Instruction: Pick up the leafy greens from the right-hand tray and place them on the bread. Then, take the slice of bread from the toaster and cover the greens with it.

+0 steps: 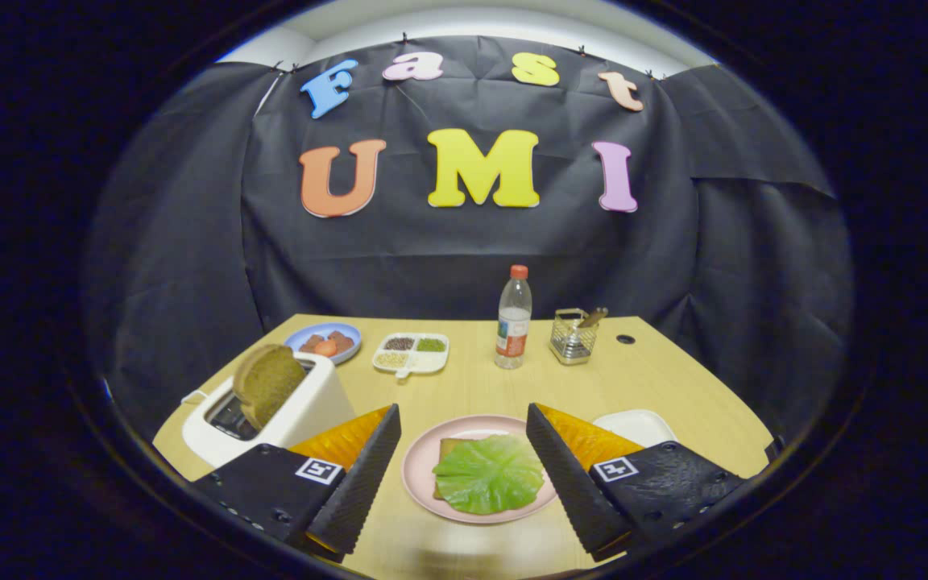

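A green leaf (488, 474) lies on a slice of bread (449, 445) on a pink plate (418, 463), between and just ahead of my fingers. My gripper (462, 427) is open, above the plate, holding nothing. A white toaster (287, 415) stands to the left of the plate, beside my left finger (363, 475). A brown slice of bread (267, 383) sticks up out of its slot. A white tray (633, 425) sits to the right, partly hidden behind my right finger (565, 475).
Further back on the wooden table (673, 387) are a blue plate of food (325, 341), a white divided dish (412, 352), a clear bottle with a red cap (514, 318) and a wire holder (573, 337). A small hole (625, 339) marks the table's back right.
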`<action>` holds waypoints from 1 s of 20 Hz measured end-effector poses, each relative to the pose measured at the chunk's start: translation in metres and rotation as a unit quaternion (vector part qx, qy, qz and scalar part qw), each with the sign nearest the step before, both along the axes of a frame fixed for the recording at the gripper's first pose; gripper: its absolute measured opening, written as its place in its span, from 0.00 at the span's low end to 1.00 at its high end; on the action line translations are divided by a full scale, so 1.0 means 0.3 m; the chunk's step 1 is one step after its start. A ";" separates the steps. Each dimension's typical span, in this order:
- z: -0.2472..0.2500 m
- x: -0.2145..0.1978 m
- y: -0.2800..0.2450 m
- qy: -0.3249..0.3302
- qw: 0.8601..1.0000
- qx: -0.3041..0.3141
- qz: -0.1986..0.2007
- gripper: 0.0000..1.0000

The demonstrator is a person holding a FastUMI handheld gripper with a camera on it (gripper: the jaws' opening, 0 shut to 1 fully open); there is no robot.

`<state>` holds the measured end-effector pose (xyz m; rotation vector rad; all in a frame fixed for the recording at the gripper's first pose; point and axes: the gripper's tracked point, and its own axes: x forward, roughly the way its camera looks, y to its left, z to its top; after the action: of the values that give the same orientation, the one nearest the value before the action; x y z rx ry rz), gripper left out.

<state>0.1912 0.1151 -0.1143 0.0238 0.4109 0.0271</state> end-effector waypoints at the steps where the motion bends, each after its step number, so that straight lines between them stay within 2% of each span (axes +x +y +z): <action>1: 0.039 -0.013 0.026 -0.007 1.000 -0.002 0.002 0.97; 5: 0.159 -0.049 0.135 -0.029 0.999 -0.010 0.013 0.97; 9: 0.205 -0.047 0.255 -0.032 0.999 -0.005 0.034 0.97; 16: 0.145 0.037 0.467 -0.006 0.997 -0.010 0.071 0.97; 20: 0.055 0.124 0.536 0.035 0.997 -0.007 0.070 0.96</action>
<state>0.2285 0.2760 -0.0979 -0.0173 0.4829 0.1628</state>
